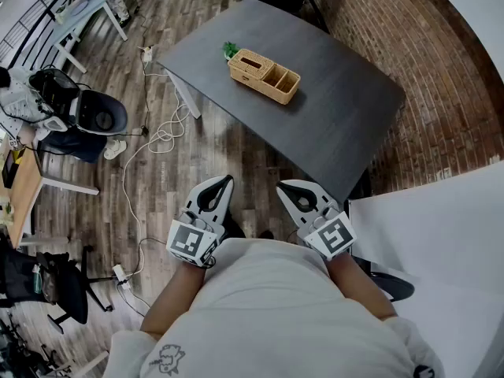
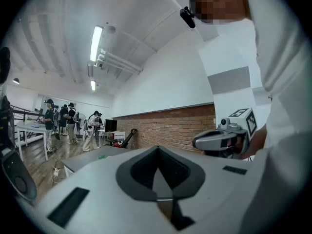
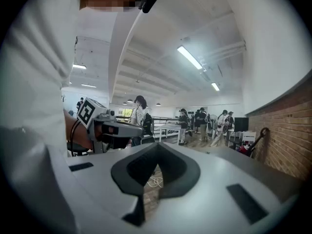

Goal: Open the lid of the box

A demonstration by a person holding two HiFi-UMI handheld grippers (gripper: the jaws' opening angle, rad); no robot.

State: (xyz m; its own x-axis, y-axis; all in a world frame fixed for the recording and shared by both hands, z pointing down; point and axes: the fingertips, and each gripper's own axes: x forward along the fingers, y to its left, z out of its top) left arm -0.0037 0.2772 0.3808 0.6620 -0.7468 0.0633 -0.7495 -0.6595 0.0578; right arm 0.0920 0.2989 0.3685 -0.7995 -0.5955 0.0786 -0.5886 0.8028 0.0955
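Observation:
A woven wicker box [image 1: 264,75] sits on the far part of a dark grey table [image 1: 339,116]. Its left half carries a slotted lid and its right half shows open compartments. I stand well back from the table, and both grippers are held close to my body, far from the box. My left gripper [image 1: 224,182] [image 2: 157,149] points level, its jaws together and nothing between them. My right gripper [image 1: 285,187] [image 3: 157,145] is likewise shut and empty. Each gripper view shows the other gripper off to the side, not the box.
A small green item [image 1: 230,50] lies behind the box. White cables [image 1: 161,136] trail over the wooden floor left of the table. An office chair [image 1: 98,115] stands at the left, a white surface [image 1: 441,235] at the right, a brick wall [image 1: 441,69] beyond. Several people stand far off.

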